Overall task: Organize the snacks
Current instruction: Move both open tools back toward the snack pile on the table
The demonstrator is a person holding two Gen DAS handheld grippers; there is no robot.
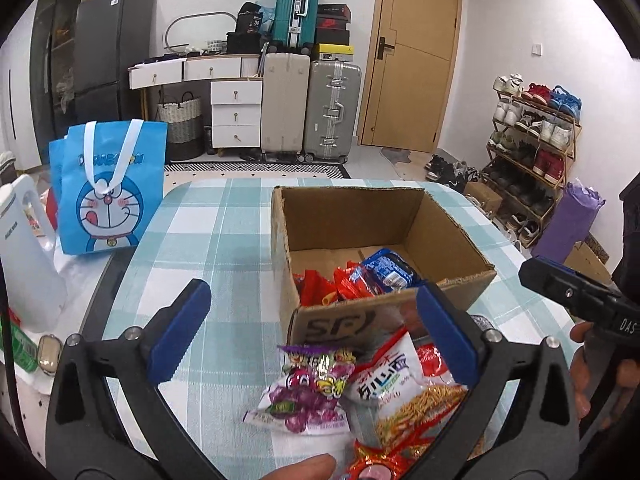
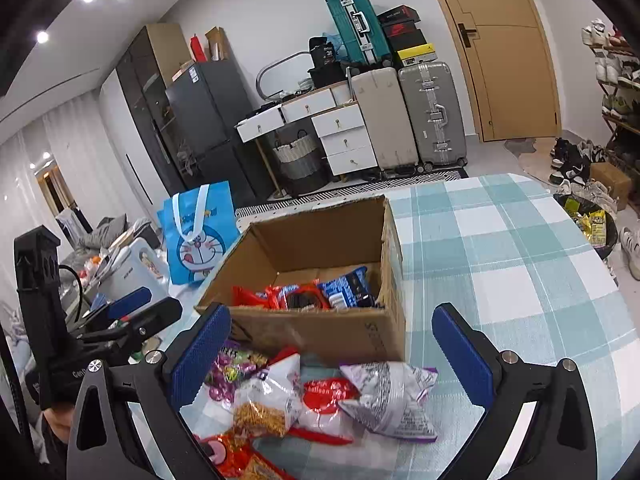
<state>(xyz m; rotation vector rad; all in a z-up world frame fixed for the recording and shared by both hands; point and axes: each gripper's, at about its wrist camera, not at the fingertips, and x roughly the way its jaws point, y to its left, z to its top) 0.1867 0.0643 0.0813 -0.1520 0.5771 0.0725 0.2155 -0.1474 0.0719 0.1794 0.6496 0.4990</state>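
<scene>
An open cardboard box stands on the checked table and holds red packets and a blue cookie pack; it also shows in the right wrist view. Loose snack bags lie in front of it: a purple candy bag, a white noodle-snack bag, a grey-purple bag, a red-white bag. My left gripper is open and empty above the bags. My right gripper is open and empty over the pile.
A blue Doraemon bag and a white kettle stand at the table's left. The checked tablecloth stretches right of the box. Suitcases, drawers, a door and a shoe rack line the room behind.
</scene>
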